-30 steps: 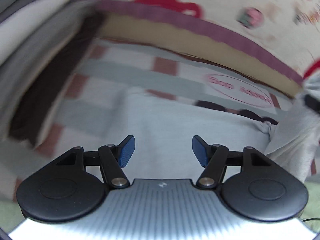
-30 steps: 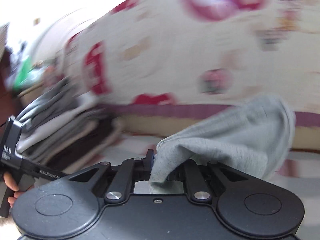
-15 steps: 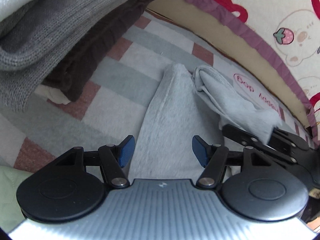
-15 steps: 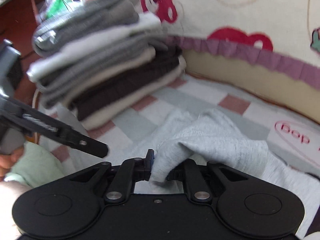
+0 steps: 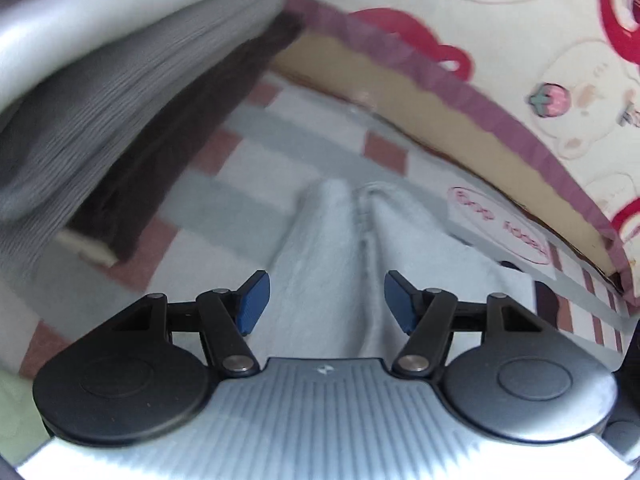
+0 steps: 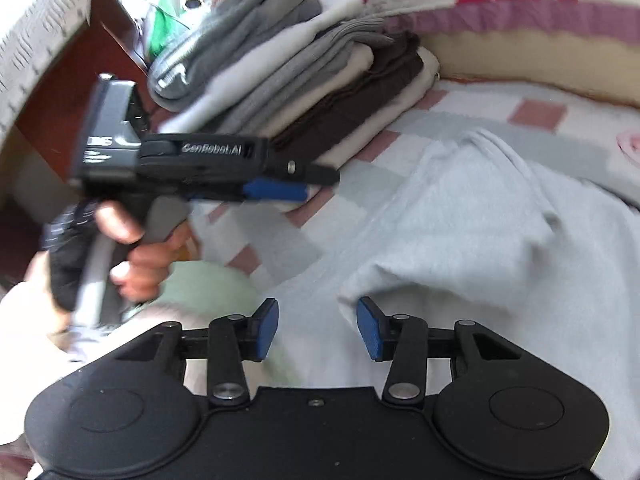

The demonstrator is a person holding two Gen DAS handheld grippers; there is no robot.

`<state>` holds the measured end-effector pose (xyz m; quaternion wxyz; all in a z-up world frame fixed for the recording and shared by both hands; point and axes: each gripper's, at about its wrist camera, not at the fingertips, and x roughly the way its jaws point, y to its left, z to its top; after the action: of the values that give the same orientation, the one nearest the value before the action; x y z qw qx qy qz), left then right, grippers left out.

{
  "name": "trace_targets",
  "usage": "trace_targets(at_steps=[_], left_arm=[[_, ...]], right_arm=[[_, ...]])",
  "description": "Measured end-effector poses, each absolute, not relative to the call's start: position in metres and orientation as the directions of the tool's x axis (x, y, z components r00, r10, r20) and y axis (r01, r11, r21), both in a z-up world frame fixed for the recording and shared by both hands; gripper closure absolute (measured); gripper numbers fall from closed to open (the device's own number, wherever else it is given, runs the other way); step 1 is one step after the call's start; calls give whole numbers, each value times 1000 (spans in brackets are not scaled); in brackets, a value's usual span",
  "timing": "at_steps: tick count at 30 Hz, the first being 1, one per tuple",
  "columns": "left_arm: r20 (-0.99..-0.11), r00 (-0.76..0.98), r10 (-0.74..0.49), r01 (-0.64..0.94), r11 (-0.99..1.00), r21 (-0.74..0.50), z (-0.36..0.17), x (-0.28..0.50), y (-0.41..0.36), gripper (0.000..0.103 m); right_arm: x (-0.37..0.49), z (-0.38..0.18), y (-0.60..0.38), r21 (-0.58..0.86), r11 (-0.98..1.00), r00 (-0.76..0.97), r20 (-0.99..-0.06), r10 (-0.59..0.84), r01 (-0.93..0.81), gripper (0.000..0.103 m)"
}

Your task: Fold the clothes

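A light grey garment (image 6: 460, 232) lies on the checked blanket (image 6: 432, 120), one part folded over onto itself. My right gripper (image 6: 318, 326) hovers at its near edge with its jaws opening; the cloth lies just beyond the blue pads and they do not press on it. In the left wrist view the same garment (image 5: 332, 248) shows two folded lengths side by side. My left gripper (image 5: 326, 302) stands open above it with nothing between its fingers. From the right wrist view the left gripper (image 6: 280, 184) sits to the left, held by a hand (image 6: 136, 240).
A stack of folded grey, white and brown clothes (image 6: 304, 72) stands at the back left on the blanket. A cushion with a purple frill (image 5: 460, 92) and red print borders the far side. A pale green cloth (image 6: 208, 284) lies near the front left.
My right gripper has let go of the grey garment, which now lies folded over on the blanket, and it tipped downward. My left gripper shifted slightly over the garment, still open.
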<state>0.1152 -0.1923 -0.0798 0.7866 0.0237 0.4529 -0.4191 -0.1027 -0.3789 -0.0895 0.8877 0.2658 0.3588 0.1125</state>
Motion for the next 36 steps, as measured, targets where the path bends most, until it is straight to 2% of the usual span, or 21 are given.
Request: trace_targets(at_steps=[4, 7, 12, 16, 18, 21, 25, 26, 27, 28, 30, 31, 32, 33, 36], left_arm=[[-726, 204, -657, 852, 485, -199, -64, 76, -225, 35], [-763, 161, -627, 938, 338, -80, -68, 45, -250, 32], [-873, 227, -431, 972, 158, 174, -106, -1, -295, 31], [-874, 314, -371, 949, 96, 300, -121, -7, -306, 29], [-901, 287, -326, 958, 77, 278, -130, 0, -312, 27], [-931, 223, -288, 973, 122, 195, -135, 15, -315, 24], [-944, 134, -300, 964, 261, 53, -136, 47, -309, 24], [-944, 104, -313, 955, 298, 7, -136, 56, -306, 28], [-941, 72, -332, 943, 331, -45, -136, 65, -303, 46], [-931, 28, -365, 929, 353, -111, -135, 74, -299, 71], [-906, -14, -424, 904, 382, -193, -131, 86, -290, 84], [-893, -22, -450, 894, 390, -219, -128, 89, -284, 86], [-878, -30, -477, 886, 394, -244, -122, 90, -278, 87], [-863, -39, -504, 870, 407, -277, -115, 92, -270, 87], [-815, -65, -575, 801, 457, -387, -97, 101, -247, 87]], right_arm=[[-157, -78, -394, 455, 888, 707, -649, 281, 65, 52], [-192, -79, -400, 361, 909, 708, -697, 113, 210, 52], [-224, -90, -391, 279, 908, 667, -745, -2, 314, 51], [-230, -93, -377, 248, 926, 670, -743, -7, 285, 49], [-227, -99, -368, 223, 929, 662, -749, -31, 295, 47], [-224, -109, -350, 102, 964, 617, -783, -75, 246, 47], [-224, -111, -354, 122, 955, 622, -780, -76, 269, 46], [-225, -111, -357, 139, 950, 628, -775, -72, 280, 46], [-226, -112, -360, 151, 946, 634, -770, -70, 287, 46], [-226, -113, -363, 170, 940, 641, -765, -64, 297, 46], [-230, -114, -372, 256, 908, 661, -750, -31, 332, 46], [-234, -115, -377, 290, 895, 675, -738, -17, 339, 47], [-237, -115, -380, 317, 885, 687, -726, -5, 341, 56], [-239, -115, -381, 317, 890, 693, -721, 1, 328, 74], [-244, -113, -384, 346, 883, 710, -704, 19, 319, 85]])
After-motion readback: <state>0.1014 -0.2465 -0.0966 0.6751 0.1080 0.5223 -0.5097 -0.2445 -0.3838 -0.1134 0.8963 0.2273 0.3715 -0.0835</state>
